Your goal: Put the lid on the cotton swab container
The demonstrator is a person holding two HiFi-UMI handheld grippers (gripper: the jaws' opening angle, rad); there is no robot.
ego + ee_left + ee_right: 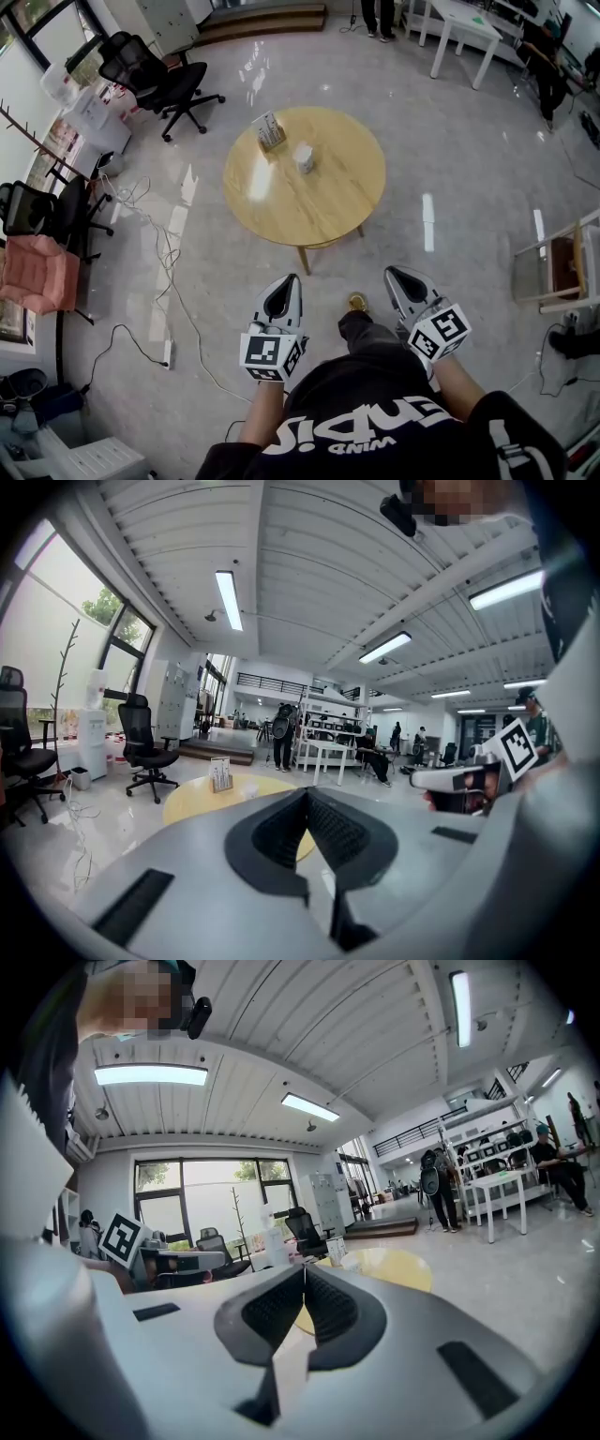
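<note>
The cotton swab container point(303, 157), a small white cylinder, stands on the round wooden table point(328, 202) beside a card stand point(270, 131). I cannot make out a separate lid from this distance. Both grippers are held low near the person's body, well short of the table. My left gripper point(292, 279) is shut with nothing in it, and my right gripper point(390, 273) is shut and empty too. In the left gripper view the closed jaws of the left gripper point(307, 795) point toward the table point(202, 801). In the right gripper view the right gripper point(304, 1270) points toward the table point(398, 1266).
Black office chairs point(155, 80) stand at the back left, and a pink chair point(37, 272) is at the left. Cables and a power strip point(167, 352) lie on the floor. A white table point(464, 33) is at the back right, a wooden frame chair point(562, 267) at the right.
</note>
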